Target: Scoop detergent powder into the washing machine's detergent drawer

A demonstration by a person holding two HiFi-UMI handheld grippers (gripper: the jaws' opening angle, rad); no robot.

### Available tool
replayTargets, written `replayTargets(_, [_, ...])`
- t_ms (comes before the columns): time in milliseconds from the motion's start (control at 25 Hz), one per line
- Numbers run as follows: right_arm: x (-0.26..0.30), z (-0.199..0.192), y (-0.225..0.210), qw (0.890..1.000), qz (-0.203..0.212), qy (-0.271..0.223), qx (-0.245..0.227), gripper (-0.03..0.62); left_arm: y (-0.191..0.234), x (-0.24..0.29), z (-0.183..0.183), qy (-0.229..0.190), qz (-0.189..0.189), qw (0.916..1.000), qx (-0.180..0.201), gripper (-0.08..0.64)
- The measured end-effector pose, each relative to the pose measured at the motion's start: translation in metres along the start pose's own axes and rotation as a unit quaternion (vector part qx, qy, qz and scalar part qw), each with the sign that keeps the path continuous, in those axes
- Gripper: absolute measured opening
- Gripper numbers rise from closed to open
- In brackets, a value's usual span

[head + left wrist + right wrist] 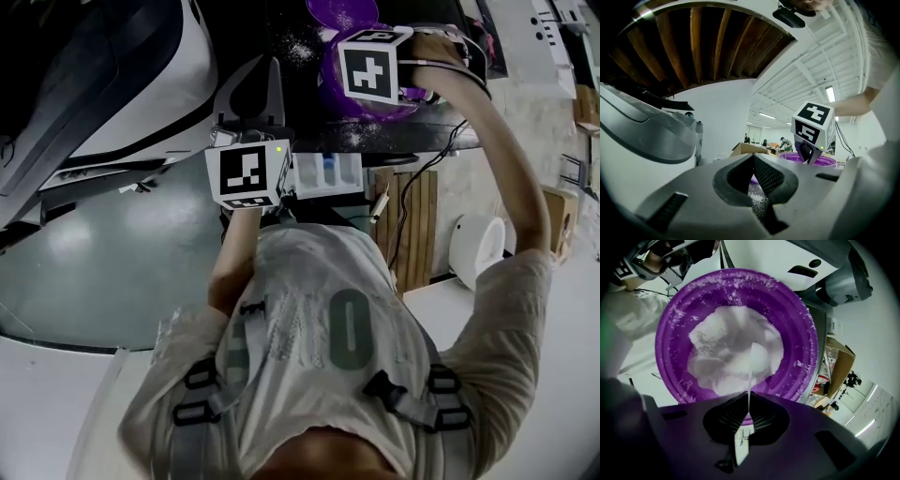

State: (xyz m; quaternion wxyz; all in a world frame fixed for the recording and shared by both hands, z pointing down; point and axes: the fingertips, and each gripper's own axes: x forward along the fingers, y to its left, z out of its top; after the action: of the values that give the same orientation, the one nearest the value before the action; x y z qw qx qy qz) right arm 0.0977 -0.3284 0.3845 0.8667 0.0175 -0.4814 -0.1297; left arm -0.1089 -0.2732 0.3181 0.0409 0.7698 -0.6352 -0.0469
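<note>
You worked in a big open hall, more test lab or workshop than home. Evidence logged: a ribbed white ceiling (797, 79) with strip lights (829, 93), cardboard boxes (743, 149), people (783, 142) at work far behind, and a washing machine (647, 136) set up close beside you.

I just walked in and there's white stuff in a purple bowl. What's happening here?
A person is working with a hand-held gripper in each hand. The right hand-held gripper is clamped on a thin white scoop, whose end sits in the white powder in the purple bowl. The left hand-held gripper is shut with nothing in it, near the open detergent drawer.
</note>
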Motion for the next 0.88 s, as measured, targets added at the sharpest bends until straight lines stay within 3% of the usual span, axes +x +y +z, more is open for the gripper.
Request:
replayTargets(440, [0.008, 0.011, 0.028, 0.997, 0.079, -0.012, -0.021, 0.006, 0.006, -0.004, 0.001, -0.005, 0.006, 1.0000, -0.004, 0.020])
replayTargets(640, [0.010, 0.022, 0.044, 0.988, 0.140, -0.056, -0.008, 0.006, 0.008, -0.006, -0.002, -0.003, 0.007, 1.0000, -0.007, 0.020])
replayTargets(880, [0.008, 0.023, 0.048, 0.979, 0.188, -0.077, 0.007, 0.006, 0.010, -0.007, 0.000, -0.005, 0.006, 0.9999, -0.006, 0.020])
